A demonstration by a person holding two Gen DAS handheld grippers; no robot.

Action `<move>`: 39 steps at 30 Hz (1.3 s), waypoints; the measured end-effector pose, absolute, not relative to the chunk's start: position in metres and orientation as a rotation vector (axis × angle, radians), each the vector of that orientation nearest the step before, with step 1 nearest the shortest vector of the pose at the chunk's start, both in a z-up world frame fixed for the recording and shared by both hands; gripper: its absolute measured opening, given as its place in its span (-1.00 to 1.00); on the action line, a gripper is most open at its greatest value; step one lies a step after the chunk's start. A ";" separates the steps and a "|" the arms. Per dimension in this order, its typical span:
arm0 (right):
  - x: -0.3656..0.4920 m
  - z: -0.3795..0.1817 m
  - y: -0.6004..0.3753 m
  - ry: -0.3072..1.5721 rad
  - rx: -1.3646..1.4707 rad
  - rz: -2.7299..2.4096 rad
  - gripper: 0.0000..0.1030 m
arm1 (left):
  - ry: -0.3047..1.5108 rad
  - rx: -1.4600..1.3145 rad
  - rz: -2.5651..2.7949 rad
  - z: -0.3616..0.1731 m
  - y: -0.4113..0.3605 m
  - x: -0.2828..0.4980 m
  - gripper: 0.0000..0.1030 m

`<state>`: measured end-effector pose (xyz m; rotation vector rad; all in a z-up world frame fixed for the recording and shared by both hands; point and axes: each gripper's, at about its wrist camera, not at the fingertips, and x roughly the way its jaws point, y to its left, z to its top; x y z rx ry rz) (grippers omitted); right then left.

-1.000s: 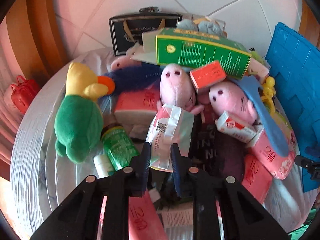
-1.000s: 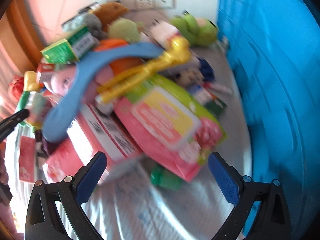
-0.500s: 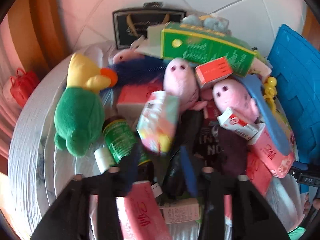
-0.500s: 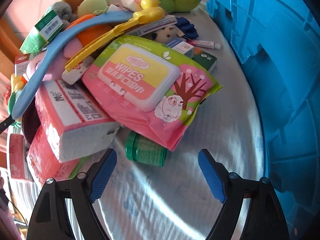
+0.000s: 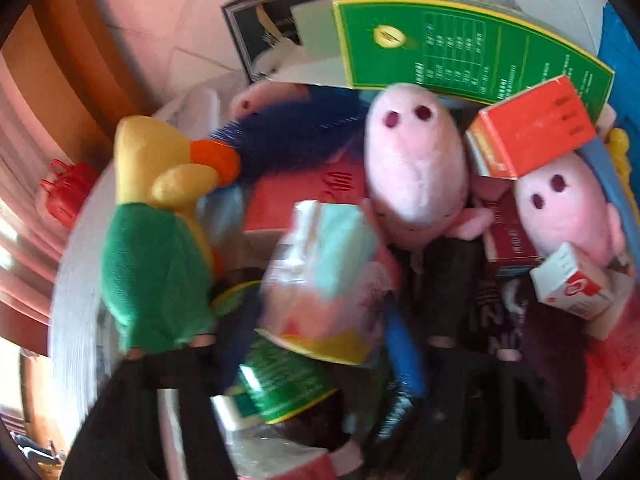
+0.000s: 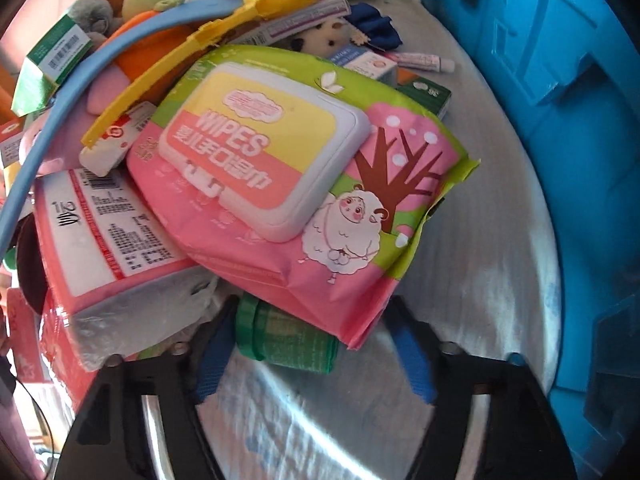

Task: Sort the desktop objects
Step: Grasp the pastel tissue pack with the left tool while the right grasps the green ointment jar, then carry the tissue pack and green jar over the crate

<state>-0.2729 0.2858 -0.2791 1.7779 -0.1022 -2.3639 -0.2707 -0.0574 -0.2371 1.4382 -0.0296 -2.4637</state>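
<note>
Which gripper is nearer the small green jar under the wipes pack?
Right. The right gripper has the green jar between its closing fingers, under the wipes pack. The left gripper works the plush side of the pile, around a soft packet.

Green jar point(image 6: 286, 340) on side under pink wipes pack point(image 6: 296, 184), cluttered table.

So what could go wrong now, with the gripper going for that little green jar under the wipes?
1. The wipes pack lies on top of the green jar. The right hand-held gripper has just been closing around the jar, so pulling it out may tip the pack.
2. The jar lies on its side and could roll away.
3. The left hand-held gripper has a blurry packet between its jaws; its grip looks unsure.
</note>
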 end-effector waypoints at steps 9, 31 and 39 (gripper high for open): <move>-0.253 -0.245 0.274 -0.025 1.687 -2.374 -0.04 | 0.124 1.327 -2.642 -0.201 -0.054 -0.210 -1.00; -0.194 -0.194 0.288 0.037 1.505 -2.471 -0.04 | 0.141 1.316 -2.703 -0.198 -0.069 -0.221 0.40; -0.214 -0.185 0.287 -0.008 1.507 -2.517 -0.04 | 0.197 1.638 -2.601 -0.257 -0.087 -0.288 0.30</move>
